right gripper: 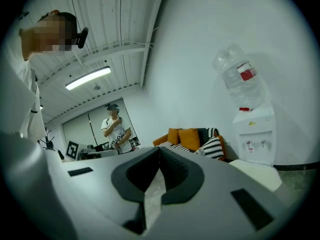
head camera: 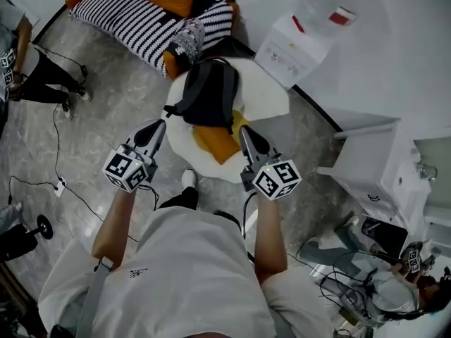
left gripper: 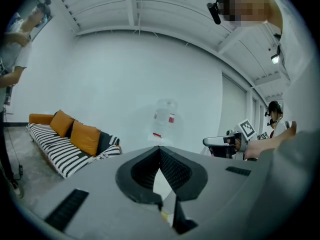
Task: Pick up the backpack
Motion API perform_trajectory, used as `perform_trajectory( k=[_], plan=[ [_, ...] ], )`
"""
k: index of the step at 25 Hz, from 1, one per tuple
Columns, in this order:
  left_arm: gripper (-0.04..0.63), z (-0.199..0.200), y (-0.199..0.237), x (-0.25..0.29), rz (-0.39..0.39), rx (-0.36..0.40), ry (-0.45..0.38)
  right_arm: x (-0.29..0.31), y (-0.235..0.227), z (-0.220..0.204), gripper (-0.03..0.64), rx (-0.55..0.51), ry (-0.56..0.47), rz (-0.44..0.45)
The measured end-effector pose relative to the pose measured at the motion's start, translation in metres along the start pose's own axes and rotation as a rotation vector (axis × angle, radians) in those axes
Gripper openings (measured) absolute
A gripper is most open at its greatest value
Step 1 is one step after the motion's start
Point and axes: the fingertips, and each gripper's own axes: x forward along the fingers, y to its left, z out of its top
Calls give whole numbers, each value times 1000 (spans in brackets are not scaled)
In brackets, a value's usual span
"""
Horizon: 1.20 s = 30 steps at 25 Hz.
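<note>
Our left gripper (head camera: 158, 127) and right gripper (head camera: 244, 131) hover near the backpack (head camera: 209, 94) on the white seat (head camera: 271, 94), both jaws pressed together, empty; we should part them before reaching its straps.

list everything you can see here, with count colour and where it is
backpack: one, dark grey, on the round pad
round pad: one, white, between sofa and person
cushion: one, orange, partly under the backpack
sofa: one, black-and-white striped, top left
water dispenser: one, white, right of sofa
bystanders: two, pale tops, left edge and lower right
left gripper: one, grey, fingers shut, empty, near the pad's edge
right gripper: one, grey, fingers shut, empty, near the pad's edge
</note>
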Motion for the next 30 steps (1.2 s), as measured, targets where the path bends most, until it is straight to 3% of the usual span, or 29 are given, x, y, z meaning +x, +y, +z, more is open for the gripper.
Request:
perform_trajectory(
  k=[5, 16, 22, 30],
  plan=[
    [2, 1, 35, 49, -40, -15, 50, 34, -29, 9, 6, 21, 9, -39],
    [2, -43, 66, 106, -94, -27, 151, 74, -70, -30, 6, 67, 95, -59],
    [3, -79, 85, 135, -20, -24, 197, 95, -111, -70, 6, 56, 166, -30],
    [2, -124, 134, 198, 54, -3, 216, 159, -179, -114, 6, 36, 180, 35]
  ],
)
